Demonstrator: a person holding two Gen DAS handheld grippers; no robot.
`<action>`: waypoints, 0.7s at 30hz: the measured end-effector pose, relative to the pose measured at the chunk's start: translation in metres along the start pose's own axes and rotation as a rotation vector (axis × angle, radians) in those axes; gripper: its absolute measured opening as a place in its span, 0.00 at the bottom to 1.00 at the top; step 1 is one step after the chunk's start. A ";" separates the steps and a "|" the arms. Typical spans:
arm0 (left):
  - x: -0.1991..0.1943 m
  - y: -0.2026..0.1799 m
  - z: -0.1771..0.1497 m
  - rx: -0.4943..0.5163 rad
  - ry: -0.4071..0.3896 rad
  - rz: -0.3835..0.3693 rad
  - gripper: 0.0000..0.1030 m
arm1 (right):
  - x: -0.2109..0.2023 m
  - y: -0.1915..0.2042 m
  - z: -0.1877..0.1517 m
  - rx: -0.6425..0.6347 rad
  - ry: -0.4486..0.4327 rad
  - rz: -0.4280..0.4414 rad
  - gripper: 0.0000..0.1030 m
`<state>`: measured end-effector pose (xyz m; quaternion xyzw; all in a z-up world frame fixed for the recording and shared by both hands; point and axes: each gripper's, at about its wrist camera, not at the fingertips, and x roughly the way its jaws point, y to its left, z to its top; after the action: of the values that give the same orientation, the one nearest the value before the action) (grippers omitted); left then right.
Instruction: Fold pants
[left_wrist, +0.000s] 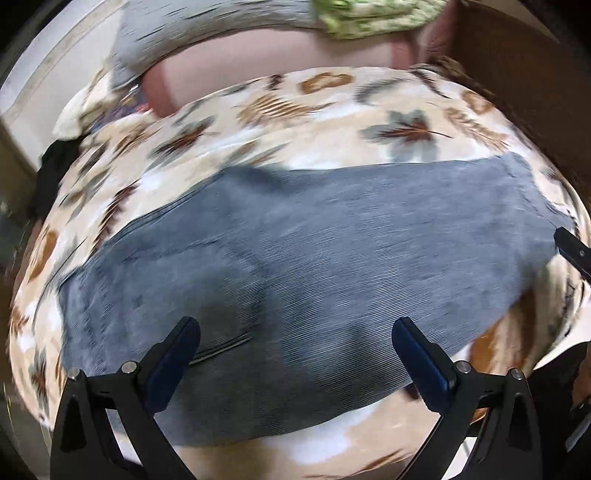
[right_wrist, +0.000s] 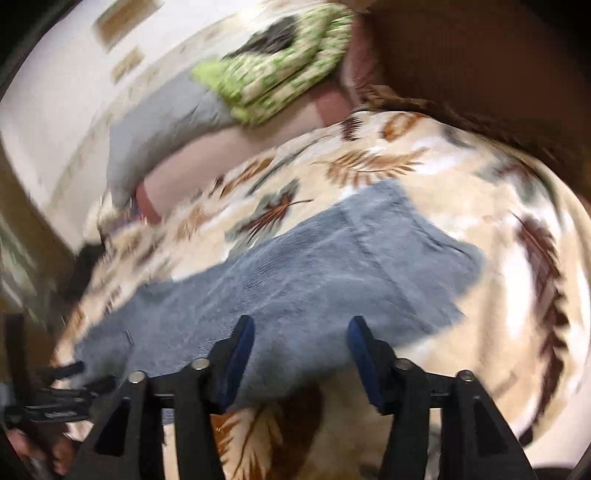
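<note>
Blue-grey corduroy pants (left_wrist: 314, 240) lie flat in a long folded band across a cream blanket with a leaf print (left_wrist: 314, 110). My left gripper (left_wrist: 295, 328) hovers over their near edge, its blue-padded fingers spread wide and open with nothing gripped. In the right wrist view the pants (right_wrist: 314, 277) run from lower left to upper right. My right gripper (right_wrist: 301, 325) is open above their near edge with only cloth below the gap. A tip of the right gripper (left_wrist: 572, 243) shows at the pants' right end, and the left gripper (right_wrist: 55, 373) appears at lower left.
A folded green patterned cloth (right_wrist: 273, 70) and a grey pillow (right_wrist: 166, 122) lie on a pink sheet (left_wrist: 277, 62) beyond the blanket. Dark brown wooden furniture (left_wrist: 524, 74) borders the far right. A pale wall (right_wrist: 48, 92) is at left, and a dark item (left_wrist: 55, 162) sits at the blanket's left edge.
</note>
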<state>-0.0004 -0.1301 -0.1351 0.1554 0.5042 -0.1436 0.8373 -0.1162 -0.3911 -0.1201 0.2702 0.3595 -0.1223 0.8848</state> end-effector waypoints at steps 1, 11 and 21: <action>0.002 -0.009 0.003 0.011 0.005 -0.005 1.00 | -0.005 -0.010 -0.002 0.041 -0.004 0.001 0.60; 0.033 -0.056 0.039 -0.022 0.019 -0.028 1.00 | 0.003 -0.064 -0.003 0.316 0.038 0.081 0.63; 0.064 -0.077 0.048 0.064 0.127 -0.016 1.00 | 0.028 -0.084 0.012 0.477 0.027 0.125 0.64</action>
<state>0.0357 -0.2250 -0.1794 0.1868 0.5528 -0.1563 0.7969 -0.1236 -0.4675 -0.1654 0.4945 0.3149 -0.1452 0.7970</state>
